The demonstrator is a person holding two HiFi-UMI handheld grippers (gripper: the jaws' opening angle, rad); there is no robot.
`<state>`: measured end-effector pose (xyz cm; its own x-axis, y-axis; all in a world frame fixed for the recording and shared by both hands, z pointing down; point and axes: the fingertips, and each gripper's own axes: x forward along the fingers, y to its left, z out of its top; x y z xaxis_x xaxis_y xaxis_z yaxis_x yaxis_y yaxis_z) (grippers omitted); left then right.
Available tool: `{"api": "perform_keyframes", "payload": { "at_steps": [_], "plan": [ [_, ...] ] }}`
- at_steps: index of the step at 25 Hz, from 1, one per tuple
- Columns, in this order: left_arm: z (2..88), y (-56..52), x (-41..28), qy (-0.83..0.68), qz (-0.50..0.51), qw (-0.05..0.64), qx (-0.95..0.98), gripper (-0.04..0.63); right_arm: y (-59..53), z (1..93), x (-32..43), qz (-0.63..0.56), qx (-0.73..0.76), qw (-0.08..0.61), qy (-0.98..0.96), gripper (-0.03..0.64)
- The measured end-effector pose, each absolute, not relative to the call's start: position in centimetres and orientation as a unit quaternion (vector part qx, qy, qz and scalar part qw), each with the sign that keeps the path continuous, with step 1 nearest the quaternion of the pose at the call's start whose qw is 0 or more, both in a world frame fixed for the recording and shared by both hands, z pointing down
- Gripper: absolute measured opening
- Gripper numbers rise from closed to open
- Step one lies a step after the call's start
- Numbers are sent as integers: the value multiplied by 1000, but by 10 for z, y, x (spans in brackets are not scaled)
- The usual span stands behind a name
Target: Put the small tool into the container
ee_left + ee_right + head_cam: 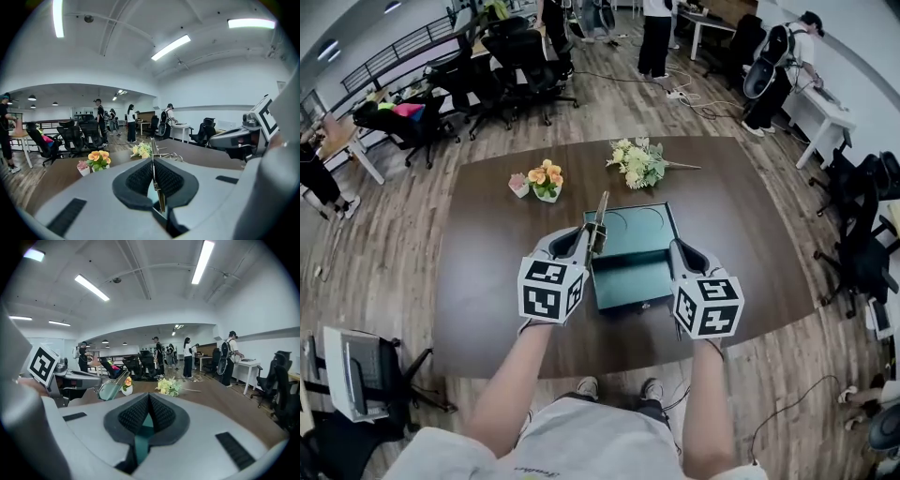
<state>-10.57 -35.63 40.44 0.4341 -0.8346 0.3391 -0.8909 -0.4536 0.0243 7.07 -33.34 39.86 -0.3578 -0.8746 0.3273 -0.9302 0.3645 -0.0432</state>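
Left tongs (pixel 591 236), right tongs (pixel 675 247): closed

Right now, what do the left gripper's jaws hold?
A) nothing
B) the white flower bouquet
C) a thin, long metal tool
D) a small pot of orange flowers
C: in the left gripper view the left gripper is shut on the thin, long metal tool, whose tip pokes past the jaws. The head view shows it by the left edge of the open teal box.

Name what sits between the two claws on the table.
Head view: the open green container sits between left claw and right claw.
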Motion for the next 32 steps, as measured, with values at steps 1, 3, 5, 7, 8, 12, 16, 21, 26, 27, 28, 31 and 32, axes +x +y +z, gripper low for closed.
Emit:
{"api": "perform_keyframes", "payload": {
  "at_steps": [1,3,5,7,8,12,16,21,26,27,28,31,32],
  "plan": [
    [403,-356,-102,-521,139,101,836,5,-336,398,75,110,545,126,-822,3],
    [401,-354,-92,-535,137,102,827,5,-340,398,84,109,529,127,-832,3],
    [400,-353,-82,-549,135,103,818,5,-345,398,97,107,515,128,-841,3],
    [399,-350,-72,-563,133,104,809,5,-347,397,108,104,502,131,-849,3],
    [399,-348,-67,-569,130,106,805,5,-348,397,113,102,495,132,-852,3],
    [398,-339,-54,-593,125,110,788,5,-348,396,128,98,470,138,-866,3],
    [399,-333,-48,-608,126,113,775,5,-347,397,132,97,451,140,-876,3],
    [397,-326,-48,-614,130,109,771,5,-345,397,129,96,440,139,-882,3],
    [396,-325,-54,-613,138,102,771,5,-344,395,121,94,439,133,-884,3],
    [397,-325,-55,-612,141,101,771,5,-343,395,120,94,439,133,-884,3],
    [398,-325,-56,-611,144,101,772,5,-343,395,118,94,439,133,-884,3],
    [400,-325,-57,-604,153,99,776,5,-341,396,114,96,441,133,-883,3],
    [401,-325,-57,-601,156,98,778,5,-340,396,114,96,442,133,-882,3]
  ]
}}
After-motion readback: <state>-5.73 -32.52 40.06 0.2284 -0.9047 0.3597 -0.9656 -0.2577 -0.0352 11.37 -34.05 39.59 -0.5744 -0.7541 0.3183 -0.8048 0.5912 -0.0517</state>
